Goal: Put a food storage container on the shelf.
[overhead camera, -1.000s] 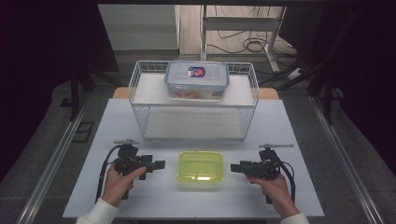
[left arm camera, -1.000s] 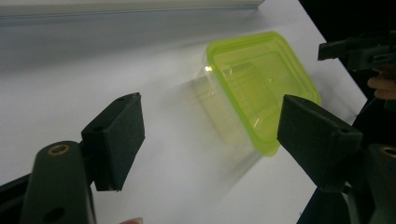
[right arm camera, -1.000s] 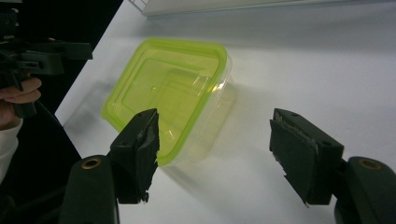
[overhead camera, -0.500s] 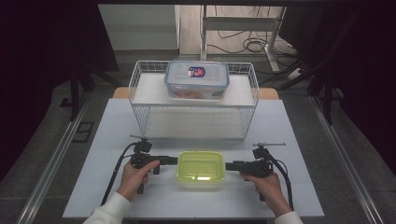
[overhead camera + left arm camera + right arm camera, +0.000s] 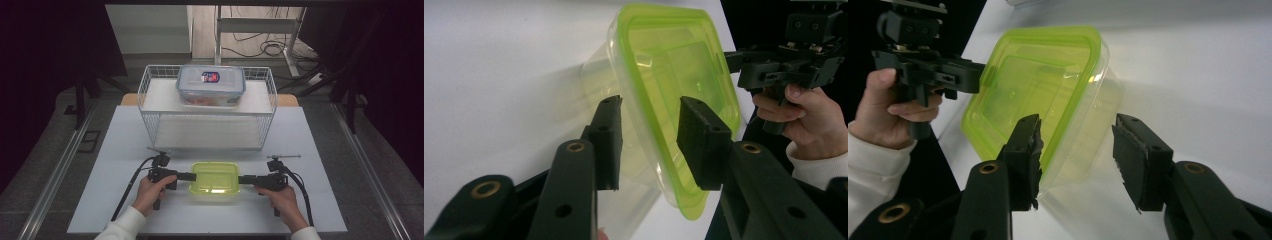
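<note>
We have both tongs, left (image 5: 192,176) and right (image 5: 241,179), closing half-open around opposite ends of the green-lidded container (image 5: 215,177) resting on the surface (image 5: 115,150), neither gripping yet, so lifting remains.

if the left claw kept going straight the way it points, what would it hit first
The green-lidded tub. The left claw already straddles the tub's near end, its jaws having just been closing with the rim between them, seemingly not yet pinching. Going on, it would likely push against the tub's end wall; past the tub is the right claw.
</note>
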Action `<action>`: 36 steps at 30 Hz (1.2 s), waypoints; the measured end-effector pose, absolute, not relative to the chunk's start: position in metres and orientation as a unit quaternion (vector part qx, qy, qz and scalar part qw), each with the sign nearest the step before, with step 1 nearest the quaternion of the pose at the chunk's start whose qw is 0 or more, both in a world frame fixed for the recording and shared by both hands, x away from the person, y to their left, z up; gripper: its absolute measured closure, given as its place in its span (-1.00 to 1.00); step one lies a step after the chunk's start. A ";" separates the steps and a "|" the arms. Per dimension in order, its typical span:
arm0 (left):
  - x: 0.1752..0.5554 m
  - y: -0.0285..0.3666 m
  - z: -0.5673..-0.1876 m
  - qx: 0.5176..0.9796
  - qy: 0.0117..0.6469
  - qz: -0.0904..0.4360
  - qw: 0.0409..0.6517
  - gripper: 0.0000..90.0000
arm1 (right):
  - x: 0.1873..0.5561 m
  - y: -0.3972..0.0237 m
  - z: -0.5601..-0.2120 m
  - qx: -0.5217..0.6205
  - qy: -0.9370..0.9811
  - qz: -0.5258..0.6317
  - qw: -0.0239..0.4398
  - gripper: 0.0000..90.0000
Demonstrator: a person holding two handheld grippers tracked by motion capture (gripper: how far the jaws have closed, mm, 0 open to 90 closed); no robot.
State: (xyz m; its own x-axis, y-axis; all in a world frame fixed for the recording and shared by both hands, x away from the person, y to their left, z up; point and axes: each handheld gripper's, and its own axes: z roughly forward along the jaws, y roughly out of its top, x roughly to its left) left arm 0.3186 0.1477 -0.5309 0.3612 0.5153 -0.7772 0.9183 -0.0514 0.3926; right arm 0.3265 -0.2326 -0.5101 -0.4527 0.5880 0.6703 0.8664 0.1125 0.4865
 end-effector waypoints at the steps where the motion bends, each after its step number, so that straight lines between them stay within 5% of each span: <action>1: 0.319 0.148 -0.532 0.690 0.520 -0.224 0.451 0.41 | 0.327 -0.232 -0.511 -0.500 -0.727 -0.443 0.162 0.23; 18: 0.312 0.152 -0.528 0.680 0.509 -0.238 0.472 0.80 | 0.324 -0.228 -0.517 -0.506 -0.694 -0.466 0.213 0.80; 36: 0.296 0.159 -0.497 0.690 0.484 -0.201 0.498 0.82 | 0.312 -0.223 -0.491 -0.464 -0.709 -0.498 0.184 0.81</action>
